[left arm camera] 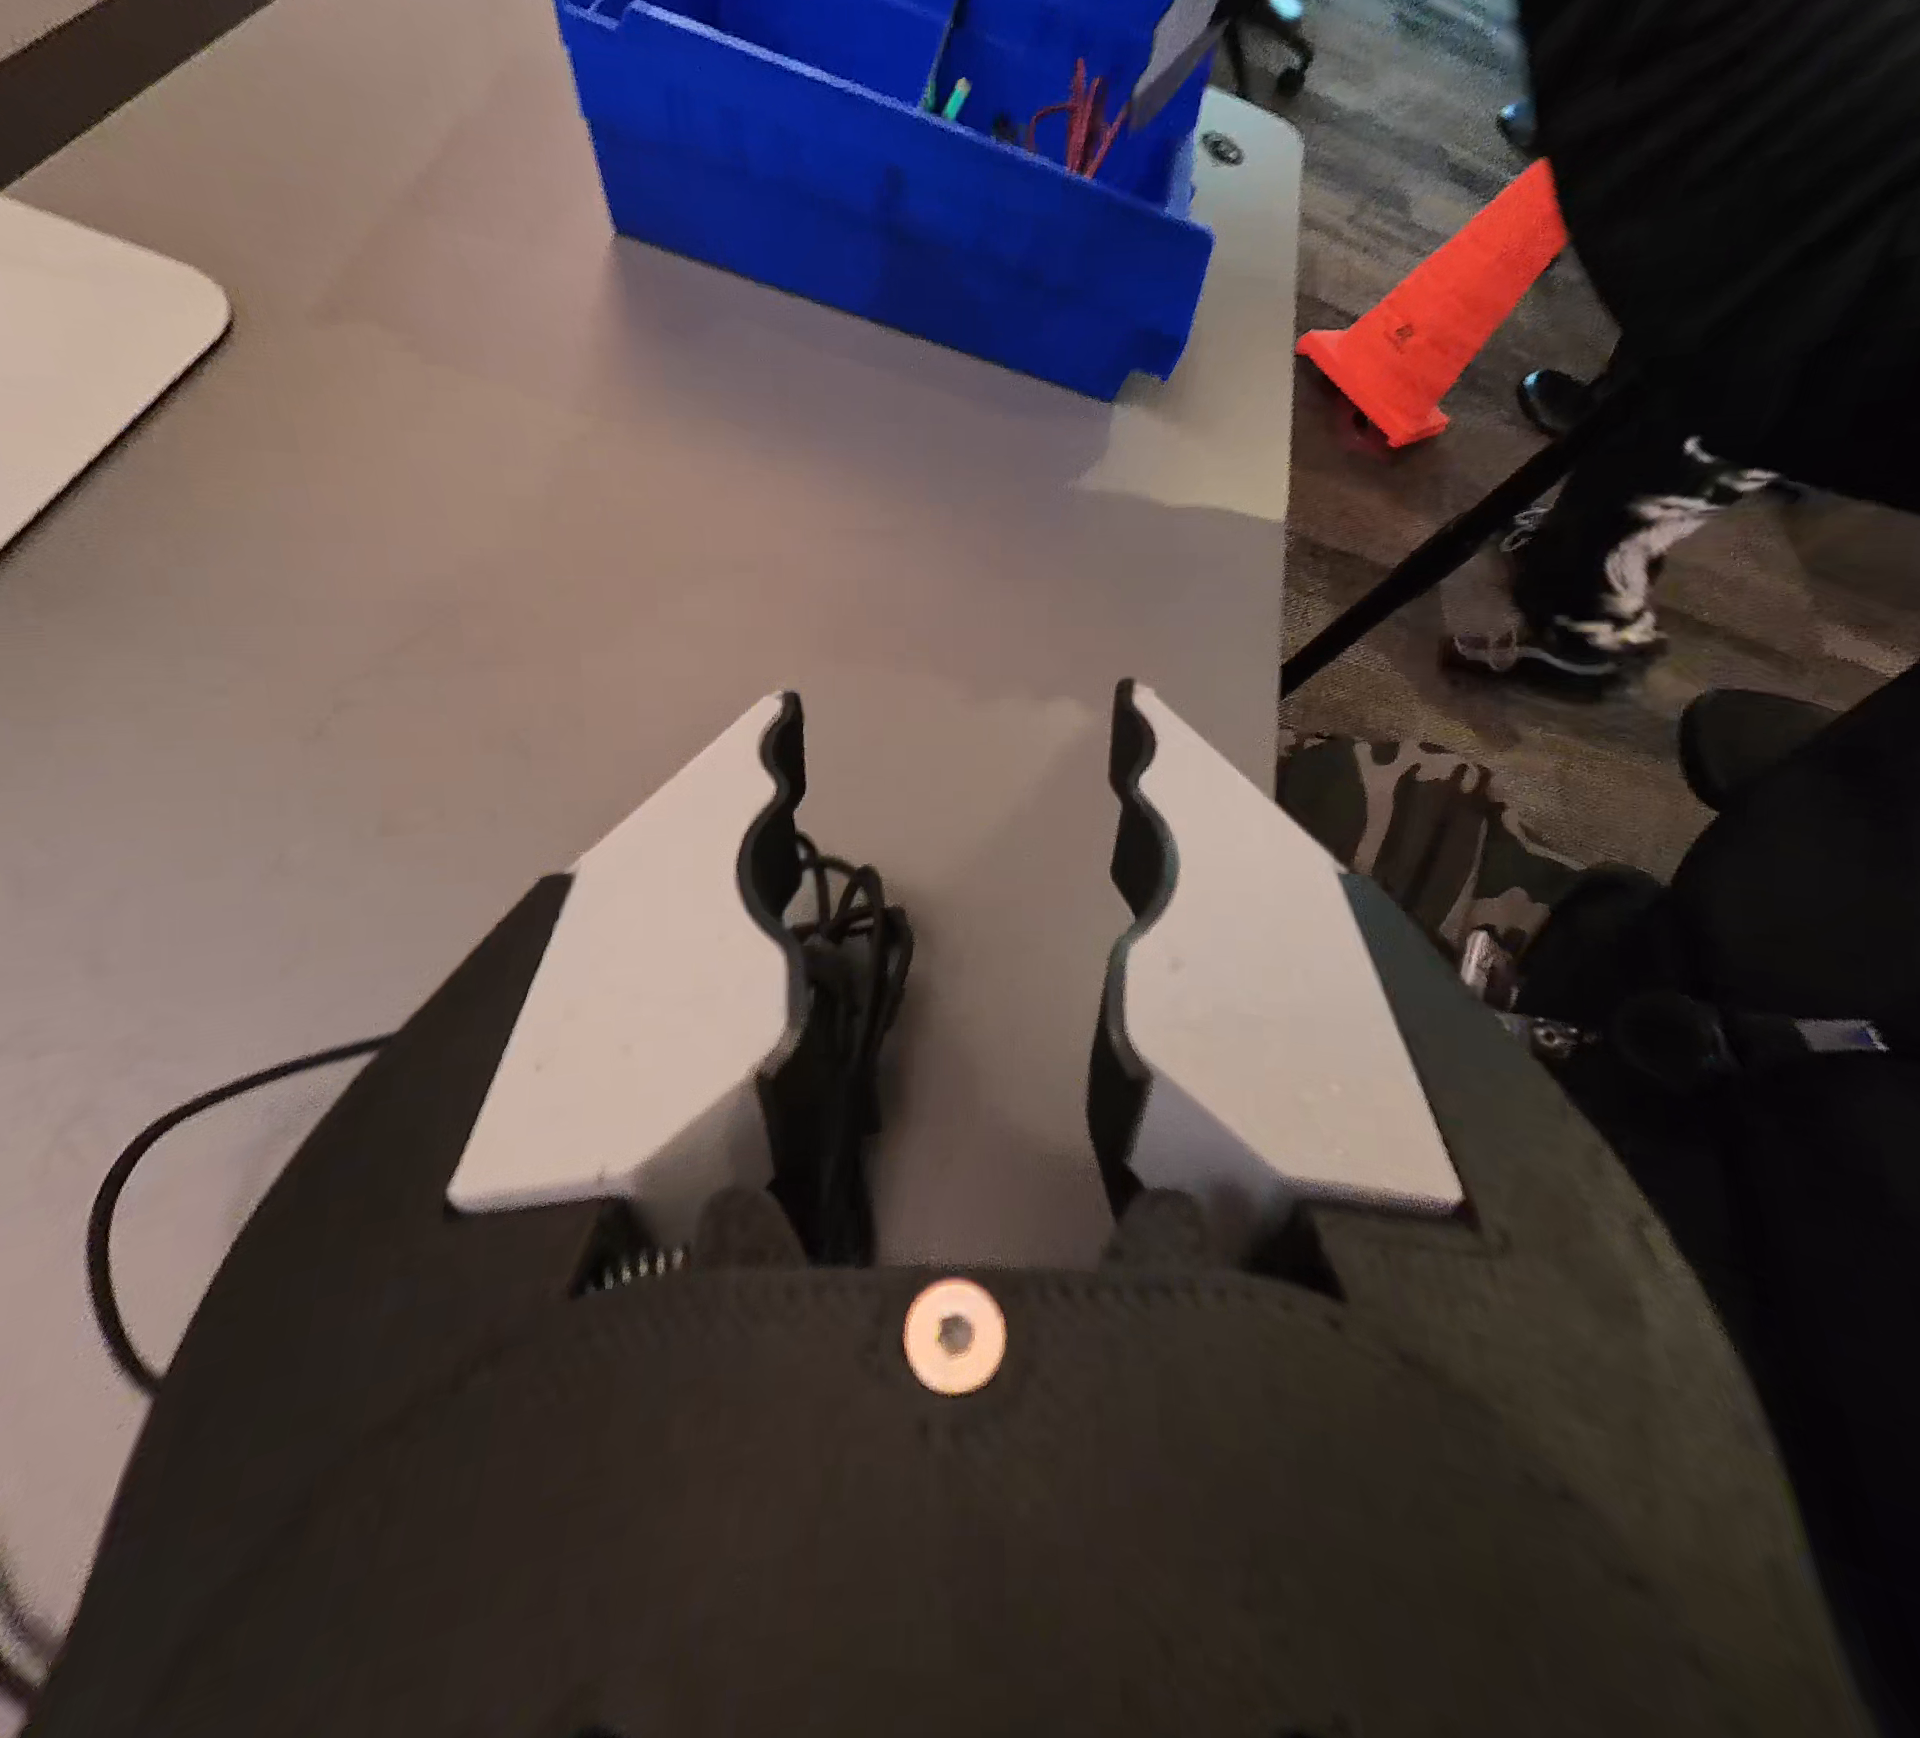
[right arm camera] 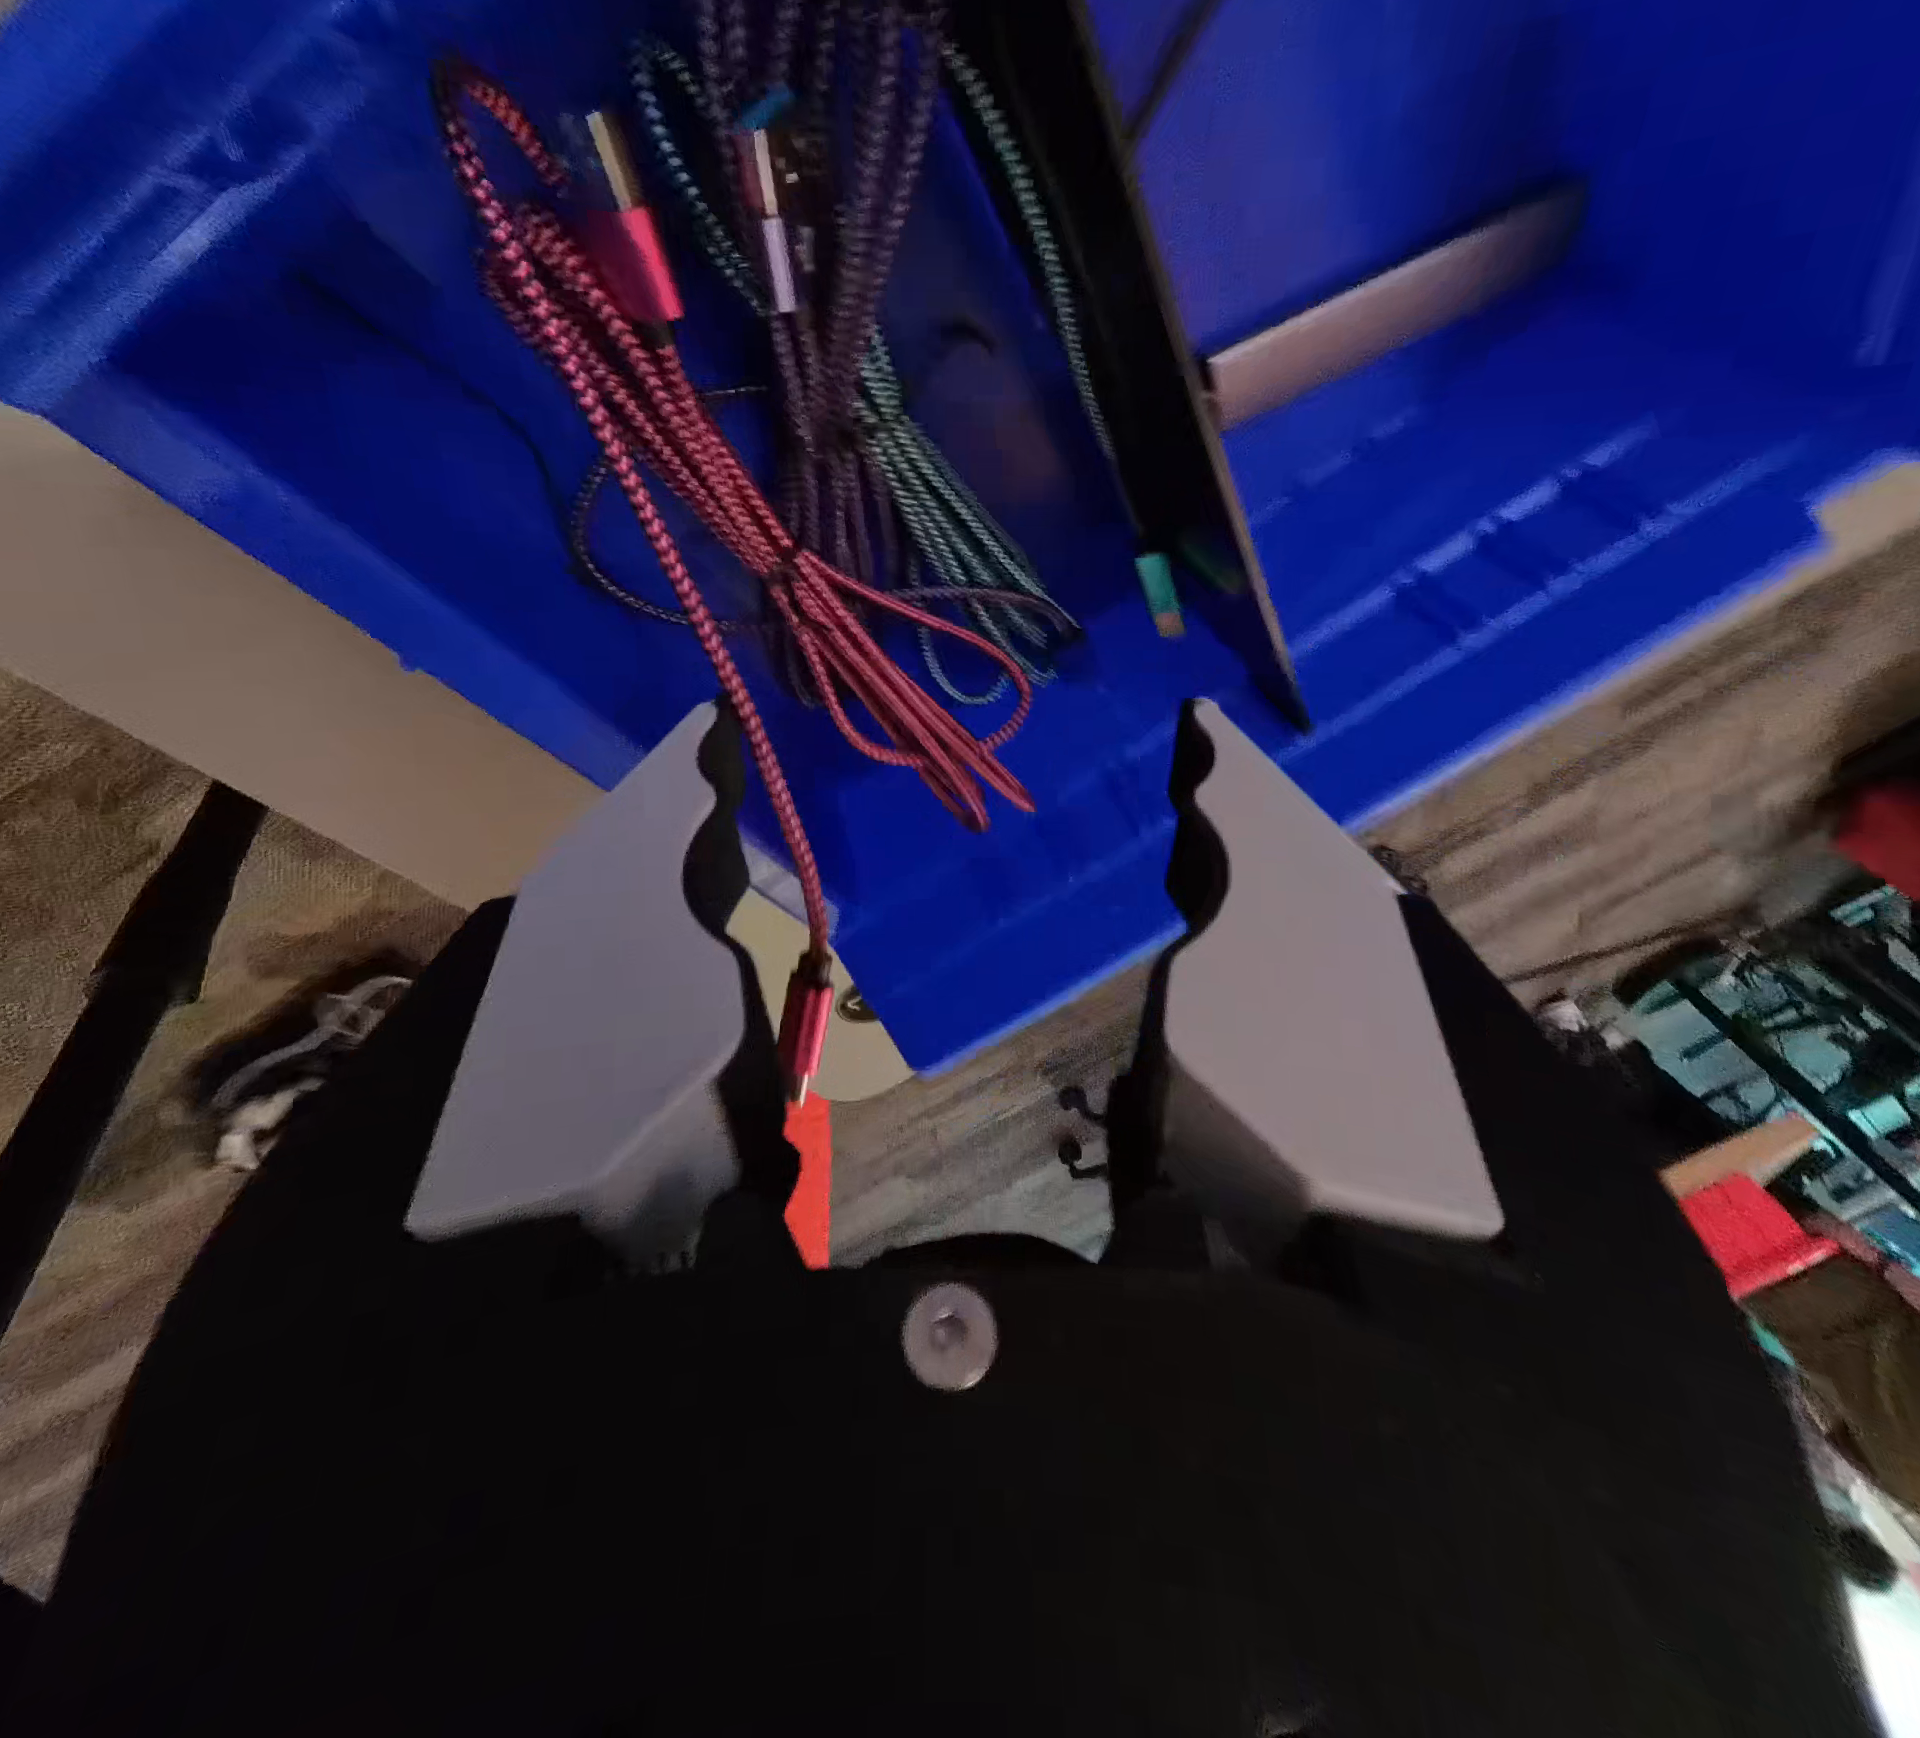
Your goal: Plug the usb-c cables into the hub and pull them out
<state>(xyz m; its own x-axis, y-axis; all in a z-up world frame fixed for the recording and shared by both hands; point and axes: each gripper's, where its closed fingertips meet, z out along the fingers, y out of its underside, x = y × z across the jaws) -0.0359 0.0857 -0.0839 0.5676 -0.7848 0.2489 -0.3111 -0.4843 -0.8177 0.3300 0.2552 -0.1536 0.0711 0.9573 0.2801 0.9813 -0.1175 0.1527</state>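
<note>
Grey table [left arm camera: 520, 649] carries a blue bin [left arm camera: 883, 130] near its right edge; carpet floor beyond with an orange cone [left arm camera: 1444, 306] lying on its side. Bin is split by a dark divider [right arm camera: 1143, 286]. Cables sit in the compartment left of that divider in the right wrist view: red braided cable [right arm camera: 665, 462], purple one [right arm camera: 821, 130], teal one [right arm camera: 935, 483], bundled with long axes running roughly along the compartment, loops toward the camera. Red cable's free end trails out over the bin rim, its small plug [right arm camera: 805, 1023] pointing down toward the camera, lying between the fingers close to the left one; contact can't be judged. Right gripper [right arm camera: 951, 712] is spread wide over the bin, nothing pinched. Left gripper [left arm camera: 956, 701] hovers over the table, jaws spread, gripping nothing; a black cable bundle [left arm camera: 842, 961] lies on the table beneath the gap. Hub not identifiable.
</note>
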